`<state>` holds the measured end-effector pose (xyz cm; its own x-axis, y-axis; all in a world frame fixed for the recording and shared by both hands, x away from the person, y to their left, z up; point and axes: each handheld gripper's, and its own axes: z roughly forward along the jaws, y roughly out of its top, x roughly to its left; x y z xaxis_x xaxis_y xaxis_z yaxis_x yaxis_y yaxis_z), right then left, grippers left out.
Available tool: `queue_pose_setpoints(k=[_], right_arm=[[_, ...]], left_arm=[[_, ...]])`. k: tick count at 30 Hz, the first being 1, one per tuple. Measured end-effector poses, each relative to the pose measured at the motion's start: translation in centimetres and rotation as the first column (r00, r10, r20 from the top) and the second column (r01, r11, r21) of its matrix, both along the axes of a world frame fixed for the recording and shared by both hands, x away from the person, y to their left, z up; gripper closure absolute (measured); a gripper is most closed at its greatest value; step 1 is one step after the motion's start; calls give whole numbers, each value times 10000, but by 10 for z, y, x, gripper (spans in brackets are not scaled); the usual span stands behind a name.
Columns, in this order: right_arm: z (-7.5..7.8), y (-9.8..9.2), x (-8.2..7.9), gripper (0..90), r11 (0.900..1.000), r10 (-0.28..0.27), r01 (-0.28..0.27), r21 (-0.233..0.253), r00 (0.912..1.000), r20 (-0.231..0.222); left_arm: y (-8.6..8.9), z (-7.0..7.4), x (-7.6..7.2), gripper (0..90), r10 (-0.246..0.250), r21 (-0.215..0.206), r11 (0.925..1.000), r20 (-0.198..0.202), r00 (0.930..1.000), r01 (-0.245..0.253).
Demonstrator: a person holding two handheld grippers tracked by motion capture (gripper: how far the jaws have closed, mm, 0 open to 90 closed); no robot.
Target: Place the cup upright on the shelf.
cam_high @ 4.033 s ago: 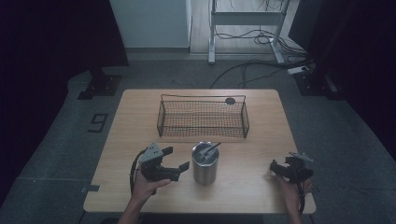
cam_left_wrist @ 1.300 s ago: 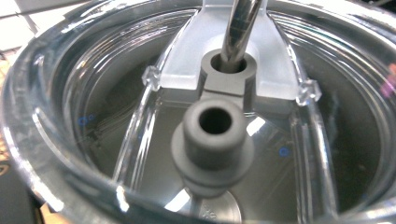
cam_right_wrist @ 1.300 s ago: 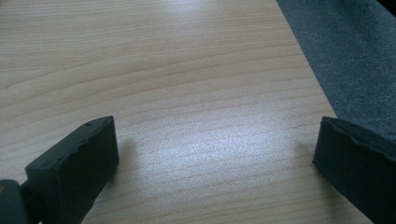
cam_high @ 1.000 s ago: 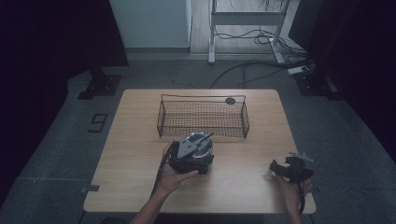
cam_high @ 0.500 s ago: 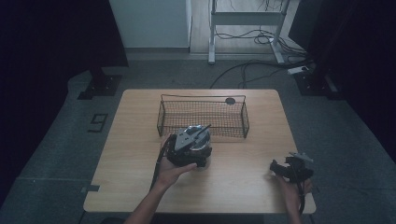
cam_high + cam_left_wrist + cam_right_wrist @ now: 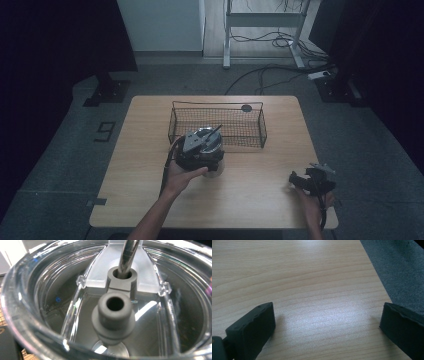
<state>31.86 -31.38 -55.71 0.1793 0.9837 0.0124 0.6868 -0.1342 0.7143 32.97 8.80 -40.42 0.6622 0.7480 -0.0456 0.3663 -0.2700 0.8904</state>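
While your right gripper (image 6: pixel 300 179) rests on the table (image 6: pixel 250 200) at its near right corner, well apart from the cup, its jaws stand wide apart with bare wood between them, and in the right gripper view one pad (image 6: pixel 254 326) sits low at the left and the other at the far right edge, close to the table's side and the grey floor (image 6: pixel 402 267) past it. Your right hand (image 6: pixel 312 200) grips it from the near edge. Nearer the middle, your left hand (image 6: pixel 180 177) comes up from the near edge and carries the left gripper (image 6: pixel 200 150) against the cup (image 6: pixel 215 167), which it covers from above in the high view; the jaws are hidden there, so you cannot tell whether they are clamped on the cup or loose. The cup is just short of the basket's near wall, toward its left end. From the left gripper view you look straight down on the cup's clear lid (image 6: pixel 50 302), with a grey plug (image 6: pixel 113 315) at the centre and a metal straw (image 6: pixel 127 255) standing in a hole just behind it. Beyond the cup lies the wire basket (image 6: pixel 262 127), running across the far half of the table, and a dark round hole (image 6: pixel 246 107) shows in the tabletop just behind the basket's right end.
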Motion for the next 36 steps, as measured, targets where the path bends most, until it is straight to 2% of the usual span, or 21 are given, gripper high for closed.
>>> queue_pose_setpoints(k=[3,11,18,23,36], right_arm=[[0,0,0,0,10000,10,-10,-6,10000,6],[0,0,0,0,10000,10,-10,-1,10000,4],[0,0,0,0,10000,19,-19,-4,10000,-16],[0,0,0,0,10000,20,-20,-6,10000,-18],[0,0,0,0,10000,37,-37,-18,10000,7]], left_arm=[[0,4,1,41,15,90,10000,144,9999,-16],[2,14,7,41,22,-25,10000,180,9998,-22],[2,24,14,41,93,91,9999,268,9996,-96],[2,31,20,41,93,-73,9999,179,9998,-92],[4,41,37,41,358,-43,9994,142,9993,-358]])
